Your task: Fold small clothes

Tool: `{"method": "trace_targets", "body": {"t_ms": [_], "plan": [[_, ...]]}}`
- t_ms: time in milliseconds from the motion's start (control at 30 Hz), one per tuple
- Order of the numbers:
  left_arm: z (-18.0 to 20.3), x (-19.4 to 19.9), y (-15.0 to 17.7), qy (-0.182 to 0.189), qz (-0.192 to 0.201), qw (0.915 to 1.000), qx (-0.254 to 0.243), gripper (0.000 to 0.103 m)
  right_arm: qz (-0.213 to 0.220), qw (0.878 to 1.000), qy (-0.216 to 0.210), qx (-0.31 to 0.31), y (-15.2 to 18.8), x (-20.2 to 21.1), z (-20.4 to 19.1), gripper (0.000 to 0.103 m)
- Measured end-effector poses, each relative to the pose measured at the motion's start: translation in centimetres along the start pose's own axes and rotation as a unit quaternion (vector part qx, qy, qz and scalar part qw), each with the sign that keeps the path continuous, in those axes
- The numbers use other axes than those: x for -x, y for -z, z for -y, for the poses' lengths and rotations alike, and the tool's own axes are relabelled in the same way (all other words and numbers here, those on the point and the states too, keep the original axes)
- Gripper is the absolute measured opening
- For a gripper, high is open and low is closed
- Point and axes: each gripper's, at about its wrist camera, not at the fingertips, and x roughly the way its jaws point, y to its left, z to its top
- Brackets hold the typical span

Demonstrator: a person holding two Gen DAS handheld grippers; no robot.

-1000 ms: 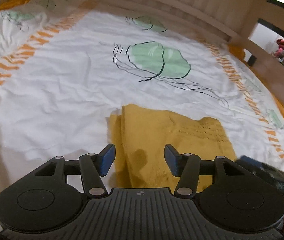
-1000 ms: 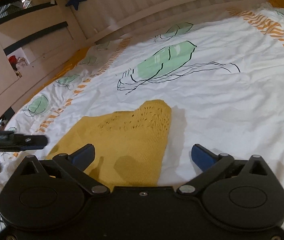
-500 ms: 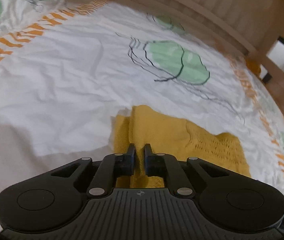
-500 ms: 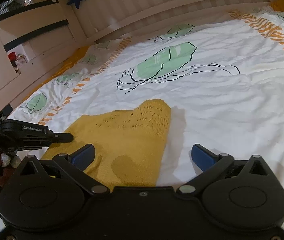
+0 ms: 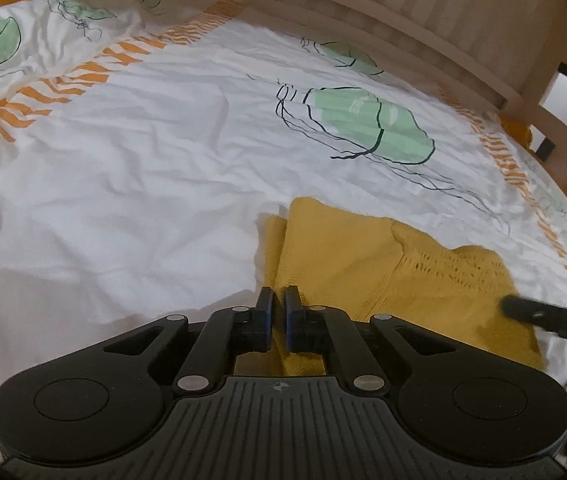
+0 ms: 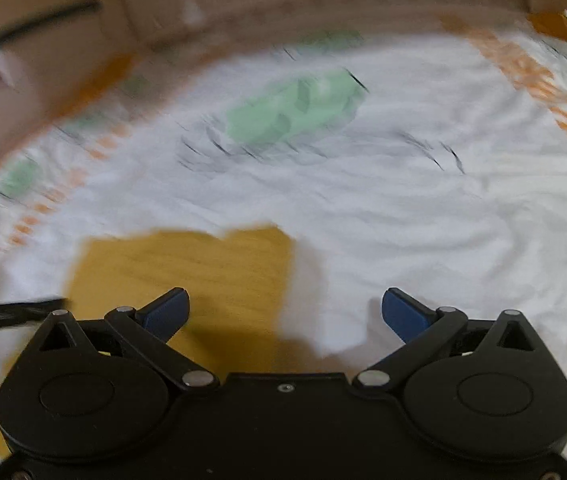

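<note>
Each camera sits on its own gripper, low and close above the white printed bed sheet [image 5: 131, 184], looking forward toward the pale wooden bed rail [image 5: 403, 12]. Both views share the yellow knitted garment [image 5: 383, 272] [image 6: 187, 268]; the right view is blurred.

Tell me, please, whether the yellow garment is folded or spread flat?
Folded: the yellow garment shows doubled layers along its left edge on the bedsheet.

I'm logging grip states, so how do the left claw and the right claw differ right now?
The left claw is shut on the near edge of the yellow knit garment; the right claw is wide open and holds nothing. The left view is sharp, while the right view is motion-blurred. Both have black bodies, blue pads, and point over the garment on the white bedsheet.
</note>
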Motion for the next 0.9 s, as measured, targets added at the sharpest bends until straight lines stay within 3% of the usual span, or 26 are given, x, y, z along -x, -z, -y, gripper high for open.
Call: {"method": "trace_targets", "body": {"t_ms": [133,200,333,433,500,567,900], "plan": [[-0.1,0.0,0.2,-0.007,0.003,1.0000,-0.004,0.013,0.002,1.000,0.009,0.010,0.0,-0.1,-0.2,0.103],[-0.2,0.3,0.0,-0.015,0.004,0.9999,-0.004,0.024,0.013,1.000,0.001,0.013,0.0,0.7,-0.3,0.103],[-0.3,1.8,-0.2,-0.017,0.001,0.9999,0.000,0.032,0.034,0.999,-0.004,0.008,0.2,3.2,-0.5,0.103],[0.2,3.9,0.1,-0.027,0.021,0.9993,-0.015,0.044,0.047,0.999,-0.016,0.005,0.2,5.1,-0.9,0.103],[0.8,5.3,0.4,-0.040,0.027,0.9984,-0.029,0.059,0.055,0.998,-0.021,0.006,0.7,6.6,-1.4,0.103],[1.6,6.8,1.0,-0.045,0.025,0.9977,-0.043,0.067,0.059,0.998,-0.020,0.004,1.4,8.0,-1.9,0.103],[5.6,12.5,3.5,-0.107,0.002,0.9909,-0.081,0.067,0.058,0.998,-0.029,-0.016,4.9,13.5,-3.4,0.103]]}}
